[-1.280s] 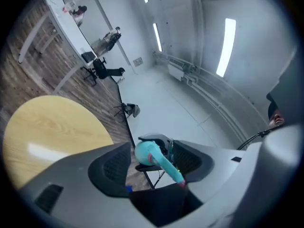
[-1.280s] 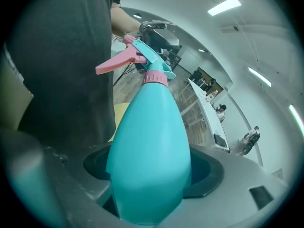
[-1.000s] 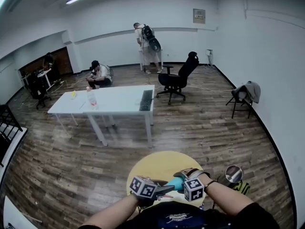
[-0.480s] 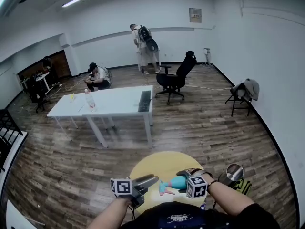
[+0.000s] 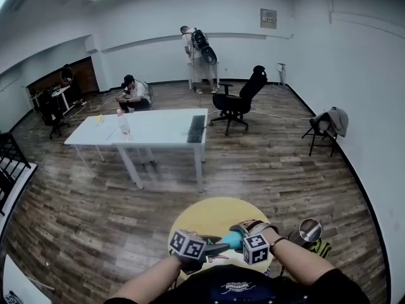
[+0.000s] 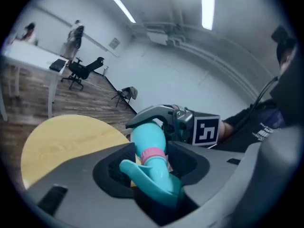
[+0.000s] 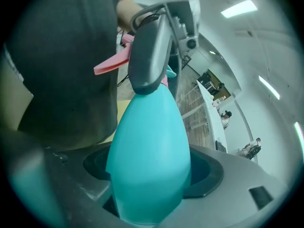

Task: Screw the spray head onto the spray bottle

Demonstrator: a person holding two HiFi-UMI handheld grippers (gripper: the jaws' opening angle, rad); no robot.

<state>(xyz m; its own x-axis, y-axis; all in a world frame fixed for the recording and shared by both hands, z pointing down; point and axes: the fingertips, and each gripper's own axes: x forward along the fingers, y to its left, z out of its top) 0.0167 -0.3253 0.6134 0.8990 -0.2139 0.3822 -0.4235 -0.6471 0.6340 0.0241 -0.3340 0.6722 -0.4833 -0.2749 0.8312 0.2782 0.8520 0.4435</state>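
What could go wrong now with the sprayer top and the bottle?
The jaws of the left gripper have just been closing around the spray head; if the hold is off-centre, it may slip when twisted. The right gripper pinches the bottle on its smooth, rounded body, so it might spin instead. Both hang above the table, so a slip could drop them.

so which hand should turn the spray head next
Left, probably. The left gripper has just closed its jaws on the spray head, ready to turn it; the right gripper clamps the bottle steady.
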